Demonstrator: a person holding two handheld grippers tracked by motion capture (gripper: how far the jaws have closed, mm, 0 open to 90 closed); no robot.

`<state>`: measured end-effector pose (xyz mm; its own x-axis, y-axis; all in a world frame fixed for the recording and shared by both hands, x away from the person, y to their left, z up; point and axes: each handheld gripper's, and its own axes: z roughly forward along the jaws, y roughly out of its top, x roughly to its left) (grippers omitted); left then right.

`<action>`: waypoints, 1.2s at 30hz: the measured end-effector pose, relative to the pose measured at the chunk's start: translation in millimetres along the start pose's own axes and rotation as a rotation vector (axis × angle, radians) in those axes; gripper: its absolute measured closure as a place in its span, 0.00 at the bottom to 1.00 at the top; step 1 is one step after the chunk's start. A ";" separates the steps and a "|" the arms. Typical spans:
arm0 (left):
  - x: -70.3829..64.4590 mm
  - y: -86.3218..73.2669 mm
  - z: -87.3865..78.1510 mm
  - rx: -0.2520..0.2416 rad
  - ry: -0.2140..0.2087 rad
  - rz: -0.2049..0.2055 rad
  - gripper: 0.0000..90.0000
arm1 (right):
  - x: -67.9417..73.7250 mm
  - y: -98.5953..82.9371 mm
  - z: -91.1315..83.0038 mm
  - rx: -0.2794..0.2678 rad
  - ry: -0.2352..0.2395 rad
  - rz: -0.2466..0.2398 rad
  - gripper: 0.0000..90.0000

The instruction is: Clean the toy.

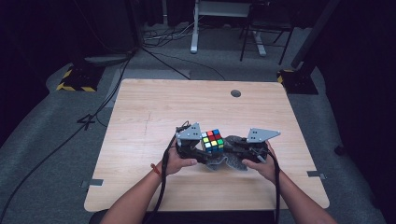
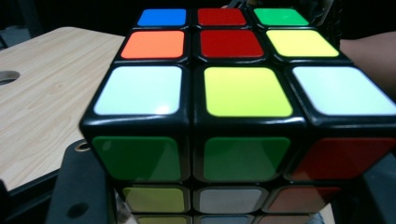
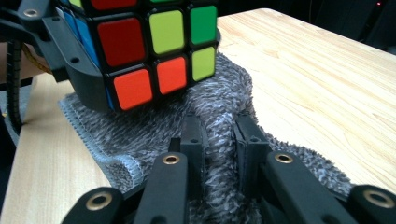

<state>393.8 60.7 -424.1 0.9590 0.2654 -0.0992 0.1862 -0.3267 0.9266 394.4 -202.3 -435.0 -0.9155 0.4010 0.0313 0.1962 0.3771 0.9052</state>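
Observation:
A scrambled Rubik's cube (image 1: 212,140) sits just above a grey fuzzy cloth (image 1: 223,161) near the table's front middle. My left gripper (image 1: 201,143) is shut on the cube from the left. In the left gripper view the cube (image 2: 243,93) looms close, with the black jaws against its lower sides. My right gripper (image 1: 234,150) comes in from the right and is shut on a raised fold of the cloth (image 3: 219,126). The right gripper view has the cube (image 3: 154,42) just beyond that fold, resting on or just over the cloth.
The wooden table (image 1: 154,112) has a round cable hole (image 1: 236,93) at the back right. Bare wood lies left, right and behind the cloth. On the dark floor behind are cables (image 1: 163,35) and desk legs (image 1: 194,28).

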 end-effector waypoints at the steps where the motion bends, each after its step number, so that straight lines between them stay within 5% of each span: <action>1: 0.7 -0.3 -0.4 0.003 0.009 -0.002 0.37 | 0.3 0.1 -0.4 -0.005 0.012 0.002 0.86; 12: 8.2 0.1 -8.9 -0.026 0.036 -0.033 0.37 | 21.8 5.0 7.6 -0.013 0.167 -0.073 0.85; 16: 1.5 2.3 -5.1 -0.019 0.003 -0.010 0.37 | 23.8 6.3 10.2 0.002 0.128 -0.085 0.85; 27: -1.2 2.6 -2.6 0.000 -0.004 0.006 0.37 | -4.2 0.5 -5.7 -0.024 -0.013 0.002 0.86; 36: 1.5 2.0 -3.8 -0.005 0.013 -0.003 0.37 | 8.0 2.5 0.5 -0.030 0.097 -0.044 0.85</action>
<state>394.8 63.8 -421.0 0.9555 0.2784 -0.0974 0.1882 -0.3211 0.9282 387.7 -197.7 -432.7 -0.9529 0.3018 0.0307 0.1458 0.3670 0.9187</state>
